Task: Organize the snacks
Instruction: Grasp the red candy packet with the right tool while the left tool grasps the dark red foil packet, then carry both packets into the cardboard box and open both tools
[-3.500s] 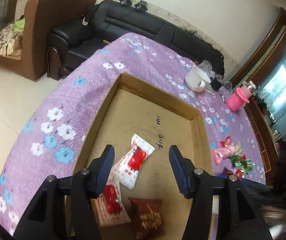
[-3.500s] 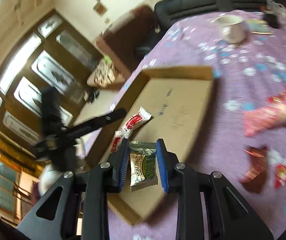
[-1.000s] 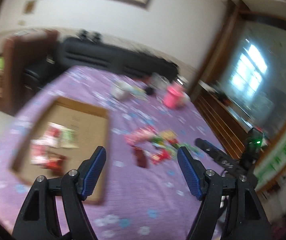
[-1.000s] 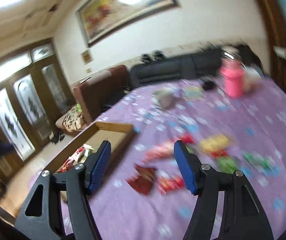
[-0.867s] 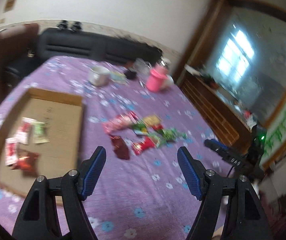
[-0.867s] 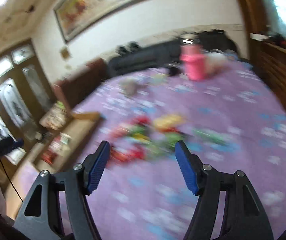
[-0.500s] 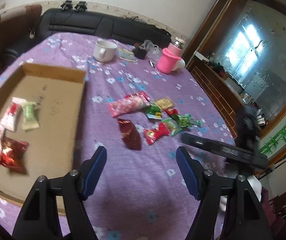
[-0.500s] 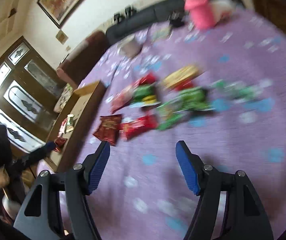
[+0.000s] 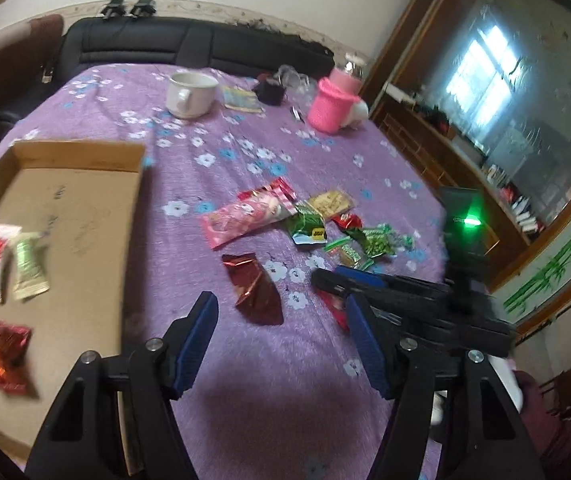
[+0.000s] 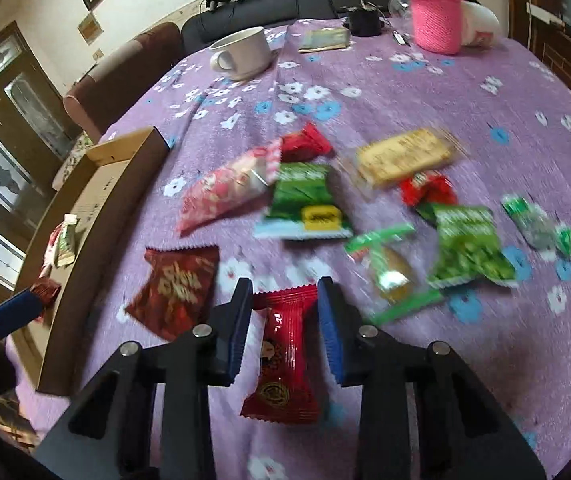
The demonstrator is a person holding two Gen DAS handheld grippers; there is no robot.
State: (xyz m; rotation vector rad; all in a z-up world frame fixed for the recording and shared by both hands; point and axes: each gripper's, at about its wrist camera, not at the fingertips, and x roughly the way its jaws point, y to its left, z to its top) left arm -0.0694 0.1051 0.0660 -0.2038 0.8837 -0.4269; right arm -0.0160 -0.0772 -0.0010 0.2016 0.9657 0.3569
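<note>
In the right wrist view my right gripper (image 10: 285, 292) hangs low over the purple flowered cloth. A bright red snack packet (image 10: 285, 344) lies flat between its closing jaws, and I see no squeeze on the wrapper. Left of it lies a dark red packet (image 10: 177, 284). In the left wrist view my left gripper (image 9: 281, 308) hovers over that dark red packet (image 9: 257, 294), its jaws wide and closing slowly, touching nothing. The right gripper (image 9: 361, 280) shows just to its right. A cardboard tray (image 9: 77, 200) on the left holds several packets.
Loose snacks lie mid-table: a pink packet (image 10: 225, 188), several green ones (image 10: 465, 244) and a yellow biscuit pack (image 10: 405, 156). A white mug (image 10: 245, 54) and a pink cup (image 10: 437, 20) stand at the far edge. A black sofa sits behind and a wooden cabinet to the right.
Both grippers have swung from the tray to the snack pile and dropped close to the cloth. The right jaws have narrowed around the bright red packet. The left jaws have narrowed slightly.
</note>
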